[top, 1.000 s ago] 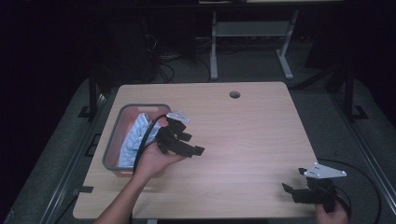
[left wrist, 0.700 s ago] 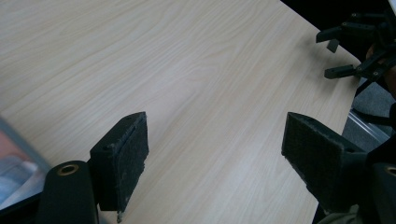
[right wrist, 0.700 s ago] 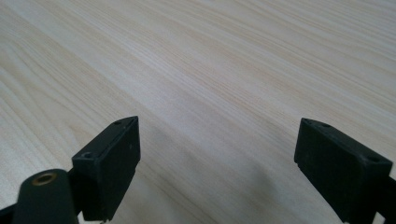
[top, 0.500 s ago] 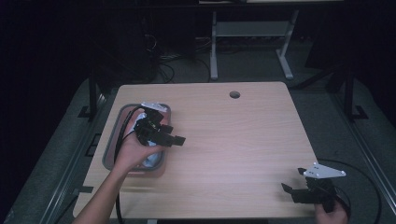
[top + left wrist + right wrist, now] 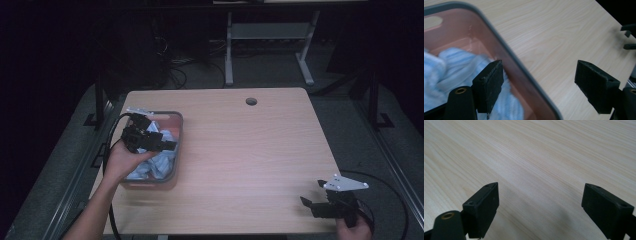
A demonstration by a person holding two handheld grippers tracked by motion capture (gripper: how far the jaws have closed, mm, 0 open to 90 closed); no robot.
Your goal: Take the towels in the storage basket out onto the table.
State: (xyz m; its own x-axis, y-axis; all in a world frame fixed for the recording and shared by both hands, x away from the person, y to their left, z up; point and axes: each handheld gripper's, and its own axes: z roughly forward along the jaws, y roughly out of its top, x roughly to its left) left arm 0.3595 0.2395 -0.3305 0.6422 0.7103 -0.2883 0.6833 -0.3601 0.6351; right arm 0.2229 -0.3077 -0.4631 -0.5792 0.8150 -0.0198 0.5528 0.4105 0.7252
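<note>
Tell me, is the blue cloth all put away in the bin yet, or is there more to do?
Mostly done, it seems: the blue cloth lies bunched inside the pink bin, none on the table. The left gripper hangs open over the bin, one jaw above the cloth and one outside the rim, gripping nothing. The right gripper waits open by the table's near corner. Whether anything is left, I can't tell.

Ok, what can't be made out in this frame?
- High view: the left gripper and hand cover part of the blue cloth in the bin.
- Left gripper view: the cloth is blurred; the bin is cut off by the frame edges.
- High view: the right gripper is too small to read its jaws.
</note>
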